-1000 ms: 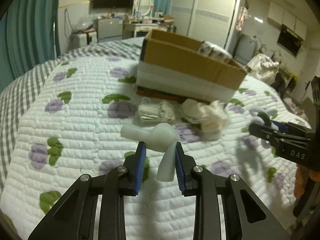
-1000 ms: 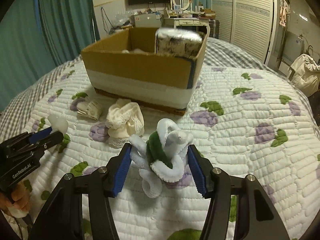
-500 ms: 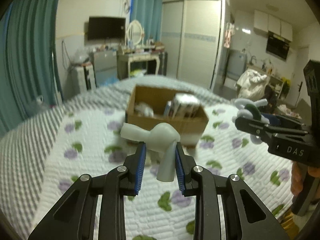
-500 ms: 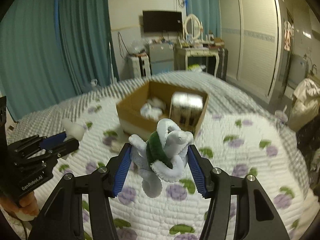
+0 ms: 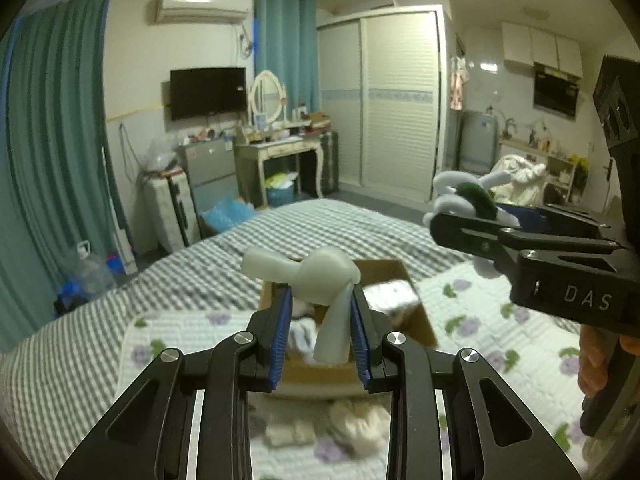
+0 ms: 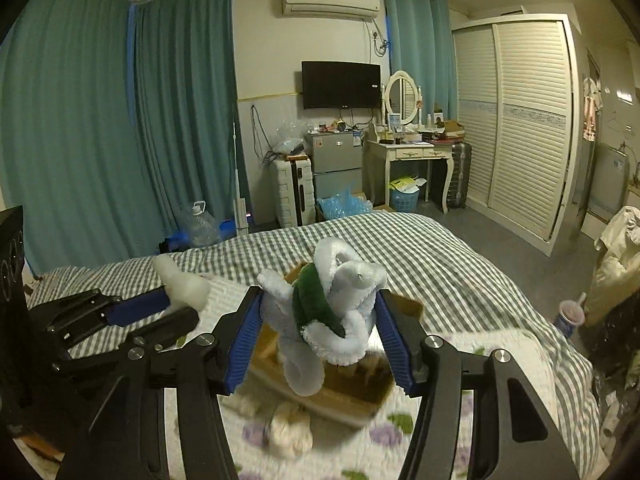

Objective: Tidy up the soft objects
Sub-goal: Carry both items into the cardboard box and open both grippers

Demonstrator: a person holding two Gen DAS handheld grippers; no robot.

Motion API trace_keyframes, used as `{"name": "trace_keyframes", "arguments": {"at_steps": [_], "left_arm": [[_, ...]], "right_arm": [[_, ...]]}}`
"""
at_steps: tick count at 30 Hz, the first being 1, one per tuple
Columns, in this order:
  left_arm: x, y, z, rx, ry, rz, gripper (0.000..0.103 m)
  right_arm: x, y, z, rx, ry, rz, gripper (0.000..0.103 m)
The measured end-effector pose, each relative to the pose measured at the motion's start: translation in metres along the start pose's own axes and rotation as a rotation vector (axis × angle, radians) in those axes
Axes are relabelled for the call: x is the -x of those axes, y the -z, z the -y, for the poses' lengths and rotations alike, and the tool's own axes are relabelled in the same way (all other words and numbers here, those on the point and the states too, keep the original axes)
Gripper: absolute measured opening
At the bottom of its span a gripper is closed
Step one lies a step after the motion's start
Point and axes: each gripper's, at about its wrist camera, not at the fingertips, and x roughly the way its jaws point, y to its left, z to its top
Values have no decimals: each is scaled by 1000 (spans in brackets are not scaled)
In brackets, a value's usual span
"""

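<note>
My left gripper (image 5: 320, 336) is shut on a pale grey soft toy (image 5: 316, 276) and holds it high above the bed. My right gripper (image 6: 320, 340) is shut on a white and green plush toy (image 6: 332, 312), also raised. Each gripper shows in the other's view: the right gripper (image 5: 460, 220) at the right of the left wrist view, the left gripper (image 6: 176, 300) at the left of the right wrist view. The open cardboard box (image 5: 416, 320) sits on the bed below both, with soft items and a patterned bundle (image 5: 394, 300) inside.
Two cream soft bundles (image 5: 360, 426) lie on the flowered quilt (image 5: 480, 320) in front of the box. The bed has a grey checked cover (image 5: 192, 280). Beyond it stand a dresser (image 5: 276, 160), wardrobe (image 5: 384, 100) and teal curtains (image 6: 100, 140).
Both grippers have risen well above the bed with their toys held. The box and the bundles now lie far below, and the room's far wall has come into view.
</note>
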Motion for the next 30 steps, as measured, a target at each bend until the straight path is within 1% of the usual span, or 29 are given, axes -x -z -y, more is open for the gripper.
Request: {"name": "trace_keyframes", "arguments": {"at_steps": [4, 9, 12, 15, 17, 18, 19, 21, 22, 23, 24, 25, 27, 28, 30], "left_arm": [[-49, -1, -5, 1, -15, -37, 27], [-106, 13, -10, -5, -25, -92, 27], [-127, 19, -8, -20, -29, -117, 27], [-141, 25, -6, -35, -43, -128, 27], [-146, 29, -5, -24, -28, -139, 28], [-146, 29, -3, -20, -28, -142, 30], [-146, 30, -3, -19, -34, -143, 34], [-144, 30, -1, -12, -43, -142, 35], [-143, 30, 0, -3, -62, -149, 43], [-141, 28, 1, 5, -77, -149, 57], [-139, 26, 1, 15, -82, -143, 65], [-132, 24, -1, 26, -81, -128, 74], [-116, 18, 0, 38, -80, -109, 76], [-106, 13, 1, 41, -79, -104, 76], [-85, 2, 2, 43, -82, -85, 76]], "right_arm": [[-57, -11, 16, -23, -7, -26, 56], [-127, -3, 35, -36, -5, -97, 56], [-161, 2, 48, -70, -23, -129, 56], [-186, 9, 55, -54, -17, -150, 56], [-198, 13, 59, -63, -23, -156, 63], [-203, 14, 60, -76, -26, -162, 63], [-207, 16, 63, -93, -31, -172, 64], [-209, 18, 63, -104, -36, -181, 68], [-207, 18, 65, -105, -27, -180, 71], [-204, 17, 68, -103, -16, -176, 77], [-199, 17, 68, -102, -2, -168, 79], [-193, 15, 68, -105, 10, -155, 82], [-179, 13, 72, -115, 34, -138, 83], [-170, 9, 74, -120, 55, -135, 83], [-148, 1, 75, -114, 71, -126, 83]]}}
